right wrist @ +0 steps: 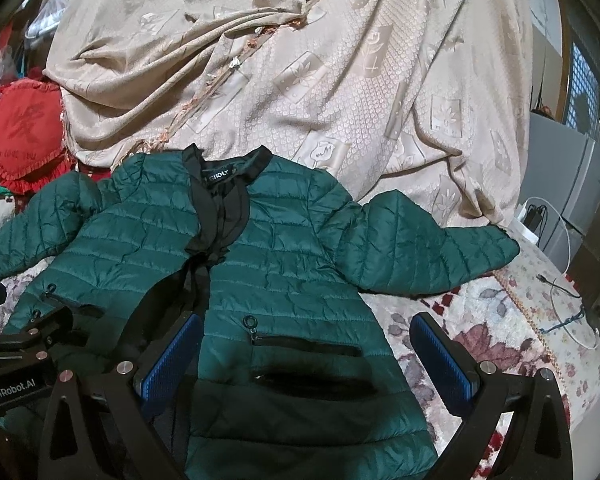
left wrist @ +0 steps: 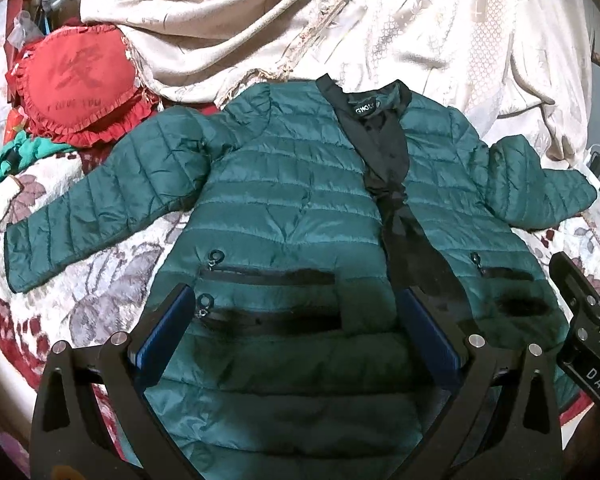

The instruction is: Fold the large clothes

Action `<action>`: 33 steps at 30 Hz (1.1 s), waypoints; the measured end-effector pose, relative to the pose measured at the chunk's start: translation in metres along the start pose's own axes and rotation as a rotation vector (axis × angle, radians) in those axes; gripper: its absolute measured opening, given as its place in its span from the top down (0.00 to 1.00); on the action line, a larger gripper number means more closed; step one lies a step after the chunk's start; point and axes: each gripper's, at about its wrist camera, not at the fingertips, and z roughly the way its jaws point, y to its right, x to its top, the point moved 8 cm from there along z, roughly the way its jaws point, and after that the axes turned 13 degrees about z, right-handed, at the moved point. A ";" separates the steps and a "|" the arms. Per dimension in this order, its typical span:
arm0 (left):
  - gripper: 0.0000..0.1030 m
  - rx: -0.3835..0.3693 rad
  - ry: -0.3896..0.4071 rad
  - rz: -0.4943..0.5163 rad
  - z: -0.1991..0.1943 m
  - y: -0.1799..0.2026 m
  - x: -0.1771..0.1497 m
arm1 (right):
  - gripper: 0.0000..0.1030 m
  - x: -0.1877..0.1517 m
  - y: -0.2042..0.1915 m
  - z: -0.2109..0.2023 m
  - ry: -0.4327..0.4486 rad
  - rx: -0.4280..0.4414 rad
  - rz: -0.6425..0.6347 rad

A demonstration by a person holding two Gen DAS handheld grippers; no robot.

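1. Jacket [left wrist: 292, 208], dark green and quilted, lies spread face up on a bed covered by a floral bedspread [left wrist: 112, 280]; its collar points to the far side and its hem lies nearest the cameras.
2. Both sleeves reach outward, the left sleeve [left wrist: 100, 200] over the floral bedspread and the right sleeve [right wrist: 424, 248] toward the bed's right edge.
3. A black front placket [left wrist: 392, 184] runs from the collar down the middle, lying partly open, with a small white-lettered label just inside the neck.
4. Black zip pockets [left wrist: 268, 276] with ring pulls sit low on each front panel.
5. The left tongs [left wrist: 296, 336] hover above the jacket's near left panel, blue-padded fingers [left wrist: 168, 332] spread wide and gripping nothing.
6. The right tongs [right wrist: 308, 360] hang above the near right panel, likewise spread wide and empty; one finger is over the green fabric and the other over the bedspread just beside the jacket's edge.
7. A beige patterned cloth [right wrist: 340, 92] is heaped along the far side, touching the jacket's collar and shoulders.
8. A red frilled heart cushion [left wrist: 76, 84] sits at the far left, beside a piece of bright green fabric [left wrist: 24, 156].
9. At the far right, off the bed, a grey cabinet [right wrist: 572, 184] stands with white cables [right wrist: 560, 264] near it.
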 end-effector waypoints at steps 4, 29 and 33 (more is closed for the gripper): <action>0.01 -0.005 -0.004 0.007 0.002 0.004 -0.001 | 0.00 -0.001 0.000 0.000 0.001 0.000 -0.006; 0.01 -0.025 -0.015 -0.010 -0.001 0.005 -0.002 | 0.00 -0.001 0.000 0.000 0.000 -0.002 -0.017; 0.01 -0.025 -0.016 -0.009 0.000 0.005 -0.003 | 0.00 -0.002 -0.004 0.000 -0.004 0.002 -0.022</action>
